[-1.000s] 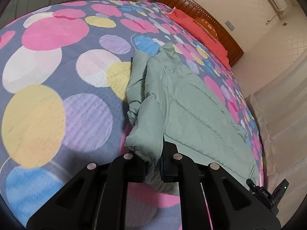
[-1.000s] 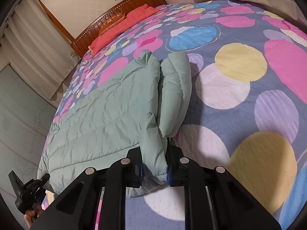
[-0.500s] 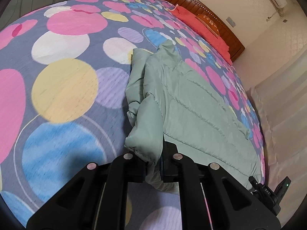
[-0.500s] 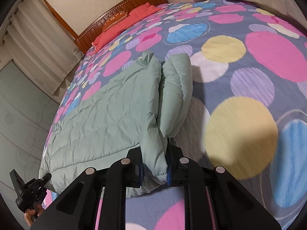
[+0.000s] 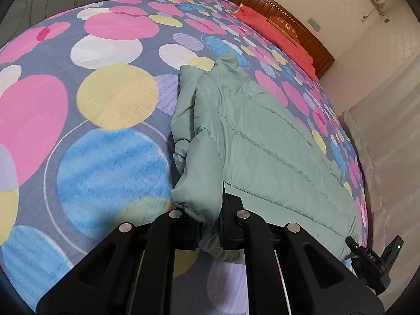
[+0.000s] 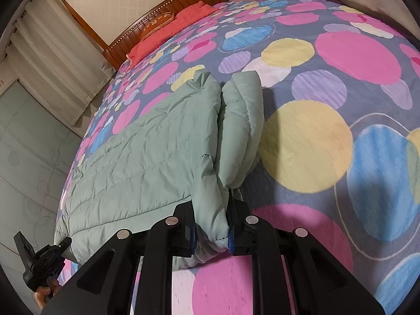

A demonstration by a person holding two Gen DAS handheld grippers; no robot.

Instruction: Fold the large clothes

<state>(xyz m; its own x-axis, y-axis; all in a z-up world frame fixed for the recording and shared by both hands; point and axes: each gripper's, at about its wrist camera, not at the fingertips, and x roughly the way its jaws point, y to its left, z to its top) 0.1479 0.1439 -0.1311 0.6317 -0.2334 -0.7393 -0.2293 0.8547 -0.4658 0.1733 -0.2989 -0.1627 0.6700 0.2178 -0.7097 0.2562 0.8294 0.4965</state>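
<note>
Pale sage-green quilted jacket (image 5: 262, 136), grey-blue bedspread (image 5: 110, 110) patterned with pink, yellow, blue, lilac and white circles, coral-red pillow (image 6: 168, 34), reddish-brown wooden headboard (image 6: 183, 2), cream curtains (image 6: 60, 60), black grippers

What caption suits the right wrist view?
Right gripper shut on green jacket, spread over the spotted bedspread.

Left gripper (image 5: 210, 225): jaws closed on a fold of the green jacket (image 5: 262, 141), pointing obliquely downward.
Right gripper (image 6: 211, 232): jaws closed on another edge of the same jacket, also tilted downward.
Person's hand (image 6: 43, 292): grasps the other gripper's handle, low at left of the right tool.
</note>
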